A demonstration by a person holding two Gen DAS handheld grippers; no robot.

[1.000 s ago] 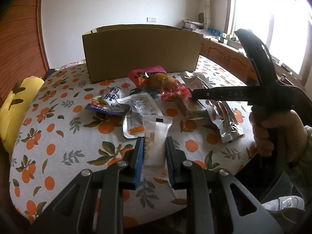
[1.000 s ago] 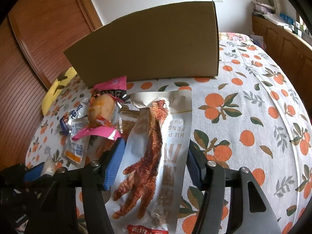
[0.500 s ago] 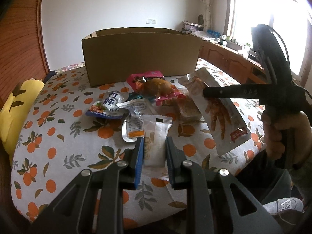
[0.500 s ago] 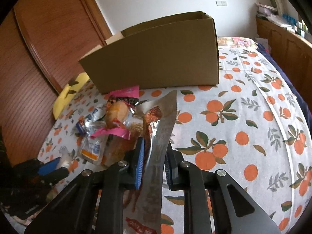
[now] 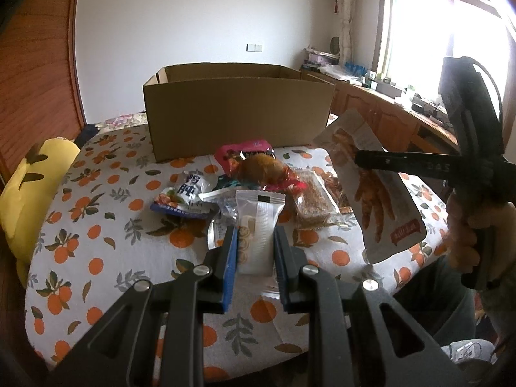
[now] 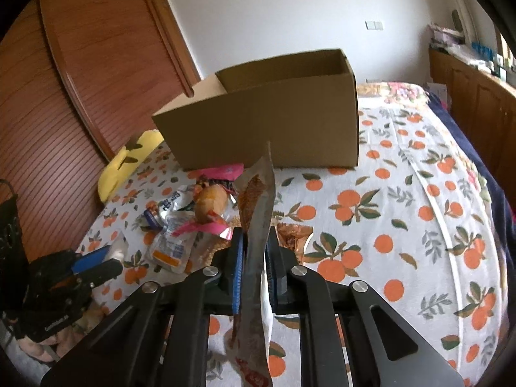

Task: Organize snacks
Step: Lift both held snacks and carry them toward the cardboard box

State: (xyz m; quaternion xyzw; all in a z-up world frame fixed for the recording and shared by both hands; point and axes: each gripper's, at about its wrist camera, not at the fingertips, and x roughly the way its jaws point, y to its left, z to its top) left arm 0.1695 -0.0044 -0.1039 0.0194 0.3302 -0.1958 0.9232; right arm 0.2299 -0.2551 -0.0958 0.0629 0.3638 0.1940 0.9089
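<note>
My left gripper (image 5: 254,232) is shut on a white snack packet (image 5: 262,213), held low over the near part of the table. My right gripper (image 6: 254,235) has its jaws closing tight on a clear chicken-feet packet (image 6: 258,193). The pads press on it, and it hangs edge-on above the table. In the left wrist view that chicken-feet packet (image 5: 377,193) hangs at the right, off the cloth. An open cardboard box (image 5: 238,116) stands at the back of the table. Before it lie a pink-wrapped bun (image 5: 258,167), a blue-and-white pouch (image 5: 183,196) and a brown bar pack (image 5: 314,203).
The round table wears an orange-print cloth (image 6: 403,209), bare on its right half. A yellow cushion (image 5: 29,193) sits at the left edge by a wooden wall (image 6: 80,96). Wooden cabinets (image 5: 387,119) run under the window. A person's hand (image 5: 464,225) holds the right gripper.
The right gripper shut on the chicken-feet packet, which lay flat between open fingers, and lifted it off the table, turning it edge-on. The left gripper kept still with its white packet.
</note>
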